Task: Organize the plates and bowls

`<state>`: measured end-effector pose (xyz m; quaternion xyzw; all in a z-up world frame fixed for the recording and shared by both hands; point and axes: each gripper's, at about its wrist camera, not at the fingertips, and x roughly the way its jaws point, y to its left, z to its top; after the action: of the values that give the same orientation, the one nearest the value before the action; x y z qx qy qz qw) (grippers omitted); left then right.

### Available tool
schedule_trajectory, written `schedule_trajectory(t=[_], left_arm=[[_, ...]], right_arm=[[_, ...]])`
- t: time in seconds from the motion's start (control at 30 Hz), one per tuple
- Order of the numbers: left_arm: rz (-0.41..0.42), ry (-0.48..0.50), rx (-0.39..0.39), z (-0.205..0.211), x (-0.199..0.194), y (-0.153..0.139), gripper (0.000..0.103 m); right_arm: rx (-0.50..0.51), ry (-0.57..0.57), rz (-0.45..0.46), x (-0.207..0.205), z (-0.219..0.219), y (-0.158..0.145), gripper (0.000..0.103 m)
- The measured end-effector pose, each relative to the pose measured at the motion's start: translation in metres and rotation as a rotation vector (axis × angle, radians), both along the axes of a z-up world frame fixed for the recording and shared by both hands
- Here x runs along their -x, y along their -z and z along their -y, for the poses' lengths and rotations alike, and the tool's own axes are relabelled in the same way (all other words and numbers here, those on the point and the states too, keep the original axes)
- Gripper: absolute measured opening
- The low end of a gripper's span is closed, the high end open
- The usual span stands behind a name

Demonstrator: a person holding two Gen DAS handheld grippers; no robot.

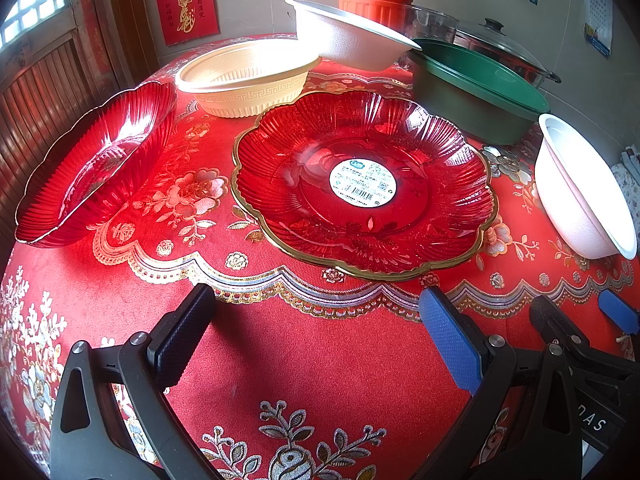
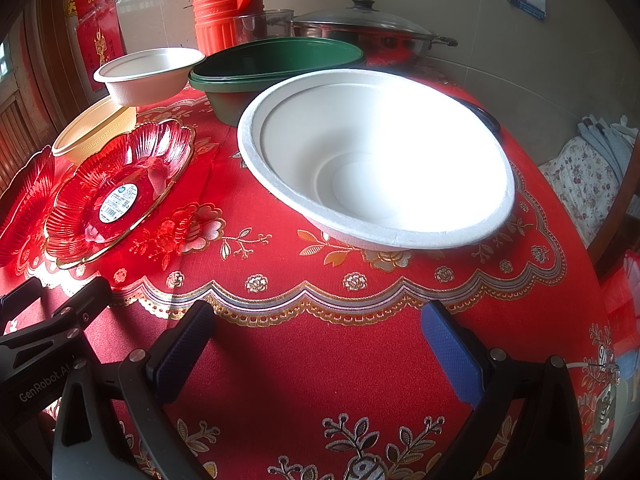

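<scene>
Red embroidered tablecloth [image 2: 360, 360], kitchen corner: my left gripper [image 1: 316, 340] and right gripper [image 2: 320, 344] gape empty; white foam bowl [image 2: 376, 160] looks featherlight, crushable — I'd pinch near rim.

Sunlit red floral tablecloth [image 1: 280, 360] on the table, pale wall [image 2: 500, 56] behind, red scroll [image 1: 186, 0] hanging beside a wooden door [image 1: 44, 76], lattice window [image 1: 34, 4] at left.

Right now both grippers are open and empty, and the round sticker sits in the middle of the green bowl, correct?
Not quite. The sticker sits in the red flower-shaped plate, not the green bowl, as the left wrist view shows. The left gripper and right gripper are open and empty.
</scene>
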<state>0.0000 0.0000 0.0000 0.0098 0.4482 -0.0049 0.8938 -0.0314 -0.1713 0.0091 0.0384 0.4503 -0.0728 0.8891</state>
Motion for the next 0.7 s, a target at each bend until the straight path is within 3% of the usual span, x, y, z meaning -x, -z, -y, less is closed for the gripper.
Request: schedule_trajectory(t=[0.43, 0.7], left_arm=[[-0.02, 0.048, -0.001, -0.006, 0.003, -0.001, 0.103], [0.003, 0.05, 0.01, -0.028, 0.025, -0.006, 0.102]], right_arm=[[-0.005, 0.005, -0.022, 0.004, -0.002, -0.001, 0.103], [-0.016, -0.059, -0.023, 0.036, -0.027, -0.009, 0.103]])
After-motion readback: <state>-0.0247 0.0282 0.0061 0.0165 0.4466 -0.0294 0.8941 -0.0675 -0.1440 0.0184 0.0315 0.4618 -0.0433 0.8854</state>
